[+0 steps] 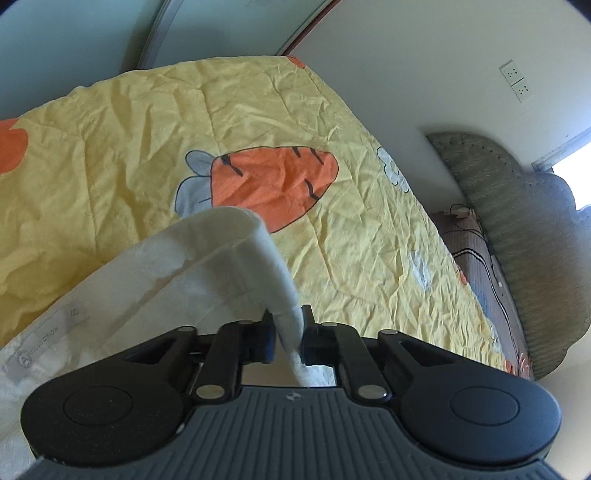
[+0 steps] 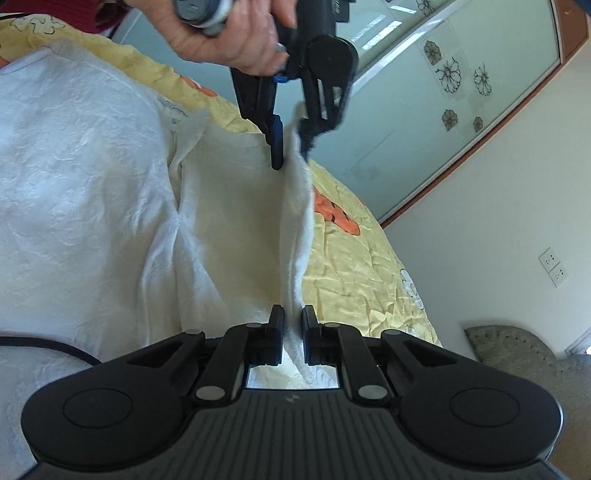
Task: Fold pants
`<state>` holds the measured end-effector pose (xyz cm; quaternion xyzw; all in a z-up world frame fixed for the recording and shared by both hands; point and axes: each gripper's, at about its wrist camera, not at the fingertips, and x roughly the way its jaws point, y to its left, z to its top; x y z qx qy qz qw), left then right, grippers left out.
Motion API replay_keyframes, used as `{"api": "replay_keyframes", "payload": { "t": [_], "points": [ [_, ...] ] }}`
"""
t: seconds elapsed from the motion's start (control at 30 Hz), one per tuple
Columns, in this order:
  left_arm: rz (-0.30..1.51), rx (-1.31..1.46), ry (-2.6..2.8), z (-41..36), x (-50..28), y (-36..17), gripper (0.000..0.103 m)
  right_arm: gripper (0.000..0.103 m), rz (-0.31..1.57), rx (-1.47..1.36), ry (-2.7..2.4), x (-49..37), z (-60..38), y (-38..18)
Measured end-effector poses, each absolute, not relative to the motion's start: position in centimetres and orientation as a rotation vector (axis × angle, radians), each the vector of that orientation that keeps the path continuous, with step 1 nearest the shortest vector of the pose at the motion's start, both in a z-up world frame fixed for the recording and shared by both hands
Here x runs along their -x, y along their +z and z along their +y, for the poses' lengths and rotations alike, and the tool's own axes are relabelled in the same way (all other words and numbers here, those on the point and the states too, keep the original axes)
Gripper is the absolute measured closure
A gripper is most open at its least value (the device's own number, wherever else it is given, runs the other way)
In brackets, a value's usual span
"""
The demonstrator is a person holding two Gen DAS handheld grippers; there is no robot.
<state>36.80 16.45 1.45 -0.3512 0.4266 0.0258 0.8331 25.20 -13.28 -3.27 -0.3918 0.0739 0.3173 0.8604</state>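
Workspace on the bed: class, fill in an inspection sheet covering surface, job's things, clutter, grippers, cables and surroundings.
Surface: yellow quilt with carrot prints, creased, spread over the bed.
Job's things: white pants lie on the quilt; one edge is lifted between the two grippers.
Clutter: nothing seen on the quilt besides the pants.
Grippers: left gripper shut on the pants' edge; right gripper shut on the same edge, further along. A hand holds the left gripper.
Cables: a dark cable crosses the pants near the right gripper.
Surroundings: cream wall with wall sockets, padded headboard, frosted glass panel with flower decals.
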Motion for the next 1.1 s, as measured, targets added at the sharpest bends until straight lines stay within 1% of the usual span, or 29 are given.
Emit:
{"api": "replay_keyframes", "payload": {
  "t": [0.03,0.07,0.1,0.13,0.3,0.33,0.4,0.5,0.63,0.73,0.8,0.9,0.97,1.1],
  "points": [
    [0.887,0.732,0.056,16.4,-35.8,1.6,0.096,0.092,0.146,0.824,0.648,-25.4,-13.4,-3.3],
    [0.871,0.719,0.051,16.4,-34.9,1.9,0.096,0.087,0.120,0.828,0.613,-25.4,-13.7,-3.5],
    [0.851,0.708,0.041,16.3,-34.0,2.3,0.096,0.079,0.116,0.844,0.577,-25.7,-14.0,-3.6],
    [0.836,0.693,0.034,16.3,-33.2,2.7,0.096,0.075,0.130,0.866,0.545,-26.2,-14.3,-3.8],
    [0.764,0.580,0.003,15.5,-29.2,5.0,0.096,0.074,0.265,0.851,0.413,-30.5,-17.9,-4.3],
    [0.753,0.562,-0.005,15.4,-28.5,5.3,0.096,0.080,0.315,0.830,0.410,-31.3,-18.7,-4.3],
    [0.734,0.537,-0.030,15.2,-26.8,5.9,0.096,0.098,0.377,0.798,0.401,-31.4,-19.8,-4.0],
    [0.710,0.520,-0.046,16.1,-24.2,6.4,0.096,0.098,0.285,0.890,0.358,-26.6,-19.7,-2.8],
    [0.703,0.545,-0.105,19.0,-19.6,6.4,0.096,0.098,0.217,0.866,0.384,-17.8,-19.8,0.0],
    [0.724,0.525,-0.117,20.7,-16.0,5.4,0.096,0.098,0.216,0.864,0.439,-11.5,-18.9,0.3],
    [0.755,0.493,-0.085,21.4,-14.3,4.1,0.096,0.098,0.258,0.854,0.512,-7.9,-18.0,-0.7],
    [0.837,0.487,-0.040,22.2,-12.9,1.3,0.096,0.098,0.315,0.850,0.582,-5.0,-16.6,-2.8],
    [0.873,0.489,-0.016,22.3,-12.3,0.1,0.096,0.098,0.342,0.838,0.587,-4.5,-16.0,-3.8],
    [0.835,0.445,-0.015,21.9,-10.7,1.1,0.096,0.098,0.358,0.766,0.571,-3.8,-16.4,-3.1]
  ]
}}
